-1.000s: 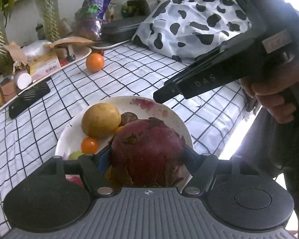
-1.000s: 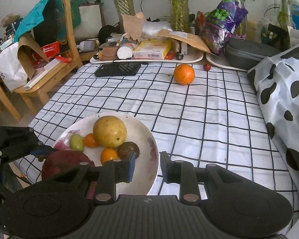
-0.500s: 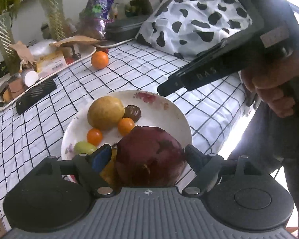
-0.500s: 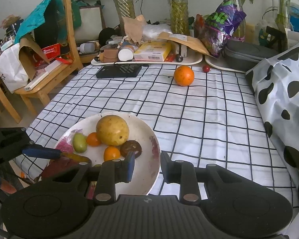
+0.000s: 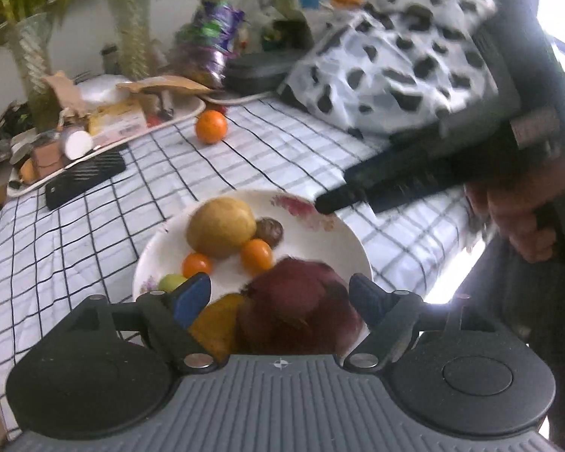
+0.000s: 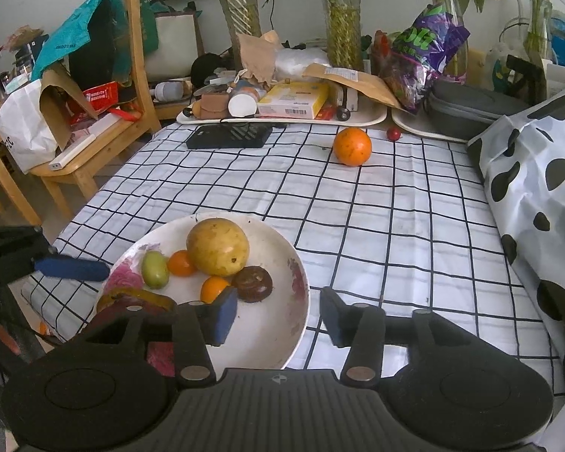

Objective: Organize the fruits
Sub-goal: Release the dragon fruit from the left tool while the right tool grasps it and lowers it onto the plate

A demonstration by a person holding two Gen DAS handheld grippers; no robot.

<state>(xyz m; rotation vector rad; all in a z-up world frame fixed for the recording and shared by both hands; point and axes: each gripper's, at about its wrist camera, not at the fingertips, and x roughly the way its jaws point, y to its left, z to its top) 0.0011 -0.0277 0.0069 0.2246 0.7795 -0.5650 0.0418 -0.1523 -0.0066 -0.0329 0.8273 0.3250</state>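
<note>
Left gripper [image 5: 280, 295] open — red fruit [image 5: 295, 307] on plate [image 5: 335, 233].

A white plate [image 6: 297, 263] is set at the near edge of the checked cloth, loaded with a big yellow fruit [image 6: 217, 246], two small oranges [image 6: 180, 263], a green fruit [image 6: 154, 269], a dark brown fruit [image 6: 252, 283] and a large dark red fruit [image 5: 295, 312] at its near rim. A loose orange [image 6: 352, 147] and a small red fruit [image 6: 393, 134] are seen well apart from it, at the far end of the cloth.

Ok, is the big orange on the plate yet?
No, the big orange sits alone on the checked cloth near the far trays, well apart from the plate.
</note>
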